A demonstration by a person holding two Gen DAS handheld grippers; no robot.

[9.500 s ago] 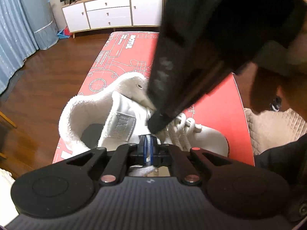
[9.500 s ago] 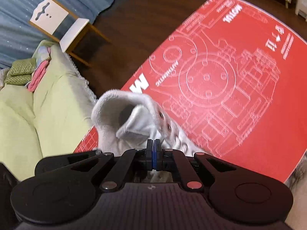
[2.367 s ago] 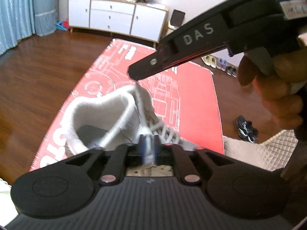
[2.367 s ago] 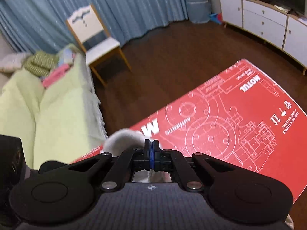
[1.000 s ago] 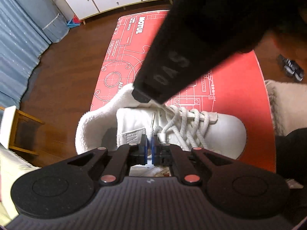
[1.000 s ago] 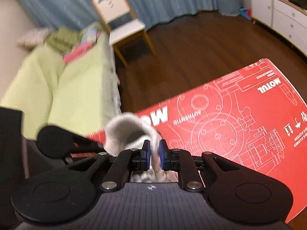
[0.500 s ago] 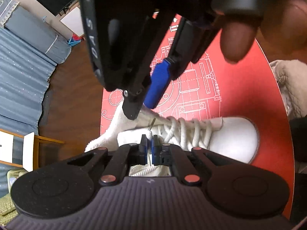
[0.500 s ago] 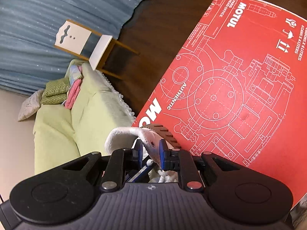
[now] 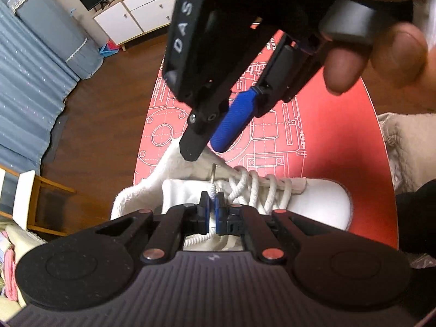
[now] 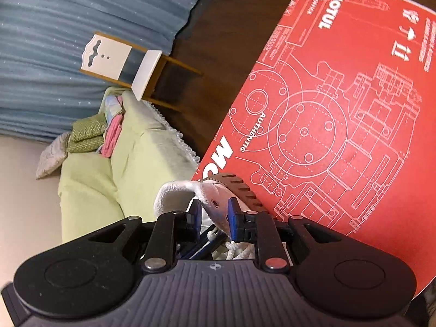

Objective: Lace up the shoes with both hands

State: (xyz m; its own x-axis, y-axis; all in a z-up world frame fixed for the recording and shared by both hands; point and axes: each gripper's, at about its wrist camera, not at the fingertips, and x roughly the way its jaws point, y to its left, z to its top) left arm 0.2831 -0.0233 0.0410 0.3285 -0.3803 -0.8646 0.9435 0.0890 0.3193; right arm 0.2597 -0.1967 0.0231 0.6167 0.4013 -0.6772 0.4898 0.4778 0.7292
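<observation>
A white shoe point(image 9: 313, 204) with fleecy collar lies on a red printed board point(image 9: 340, 136), its toe to the right. My left gripper point(image 9: 212, 203) is shut on the white lace point(image 9: 212, 190) just below its tip, which sticks up over the tongue. My right gripper point(image 9: 209, 141) hangs right above the collar, one blue pad point(image 9: 234, 120) facing me. In the right wrist view the right gripper point(image 10: 213, 215) has its jaws opening, and the collar flap with an eyelet point(image 10: 215, 204) sits loosely between the pads.
A person's hand point(image 9: 381, 49) holds the right gripper. A wooden floor surrounds the board point(image 10: 354, 109). A white chair point(image 10: 122, 62) and a green sofa point(image 10: 90, 177) stand on the left, a white cabinet point(image 9: 141, 13) far back, and a beige cushion point(image 9: 403, 141) on the right.
My right gripper has rolled and come down over the shoe's collar, and its jaws stand wider. The left gripper has kept its hold on the lace and stayed put.
</observation>
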